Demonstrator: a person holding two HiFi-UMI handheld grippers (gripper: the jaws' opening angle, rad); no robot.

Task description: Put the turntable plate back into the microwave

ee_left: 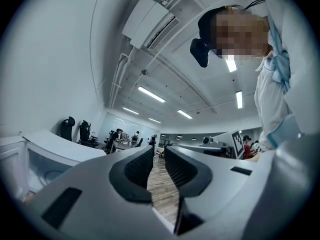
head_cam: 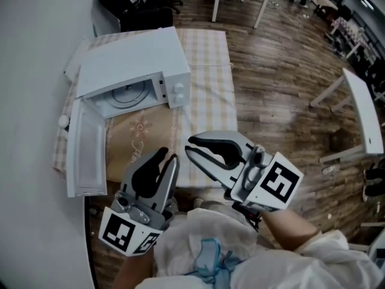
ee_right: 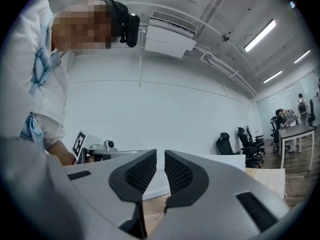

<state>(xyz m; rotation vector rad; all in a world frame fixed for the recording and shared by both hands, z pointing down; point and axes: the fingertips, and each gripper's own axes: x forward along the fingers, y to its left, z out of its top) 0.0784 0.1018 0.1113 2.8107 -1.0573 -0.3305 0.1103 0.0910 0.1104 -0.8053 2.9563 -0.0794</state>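
Only the front arc of the turntable plate (head_cam: 125,95) shows; the rest lies under the roof of the microwave (head_cam: 129,62), ahead of the left gripper (head_cam: 169,155). That gripper's jaws cover part of the print on the mat (head_cam: 137,131). In the left gripper view, people (ee_left: 120,135) far beyond the jaws are too small to make out.

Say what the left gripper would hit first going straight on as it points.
Probably nothing close: the left gripper aims past the microwave, which lies left of its line, out over wood floor. Depth is hard to judge.
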